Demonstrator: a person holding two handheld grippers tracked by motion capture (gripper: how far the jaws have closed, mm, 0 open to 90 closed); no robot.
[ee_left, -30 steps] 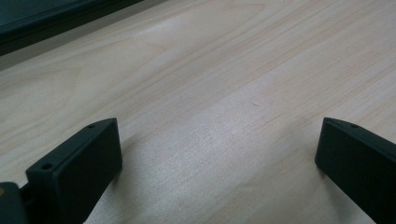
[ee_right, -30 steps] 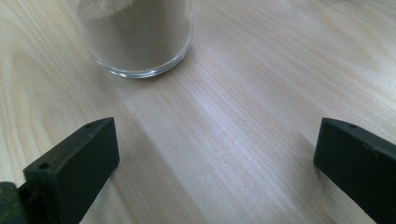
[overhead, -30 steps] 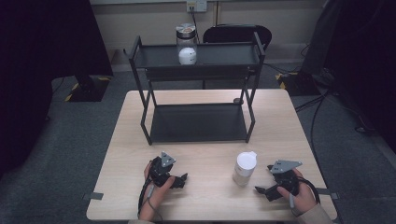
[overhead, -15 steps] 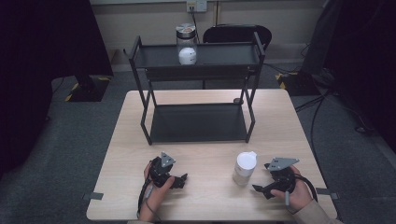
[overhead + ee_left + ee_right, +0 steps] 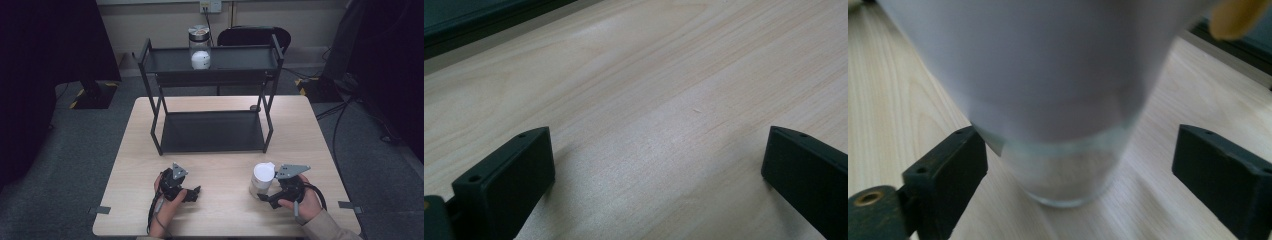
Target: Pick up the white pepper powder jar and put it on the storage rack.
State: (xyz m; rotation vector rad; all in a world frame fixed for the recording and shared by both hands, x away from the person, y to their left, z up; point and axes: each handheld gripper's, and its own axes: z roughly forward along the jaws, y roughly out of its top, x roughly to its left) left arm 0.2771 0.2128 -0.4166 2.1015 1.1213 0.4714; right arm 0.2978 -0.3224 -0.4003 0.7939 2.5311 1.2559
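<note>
Jaws of my right gripper [image 5: 263, 192] stand wide on either side of the white-labelled clear glass jar [image 5: 262, 180], not yet touching it. That jar stands upright on the pale wooden table [image 5: 225, 220], in front of the black two-tier metal rack [image 5: 212, 131] and toward its right end. I judge the grasp is the step in hand: I'd centre the jar between the jaws, keep them low on the glass below the label [image 5: 1048, 85], and squeeze evenly so it doesn't tip. My left gripper [image 5: 192, 192] rests released on the table before the rack's left end, holding nothing.
</note>
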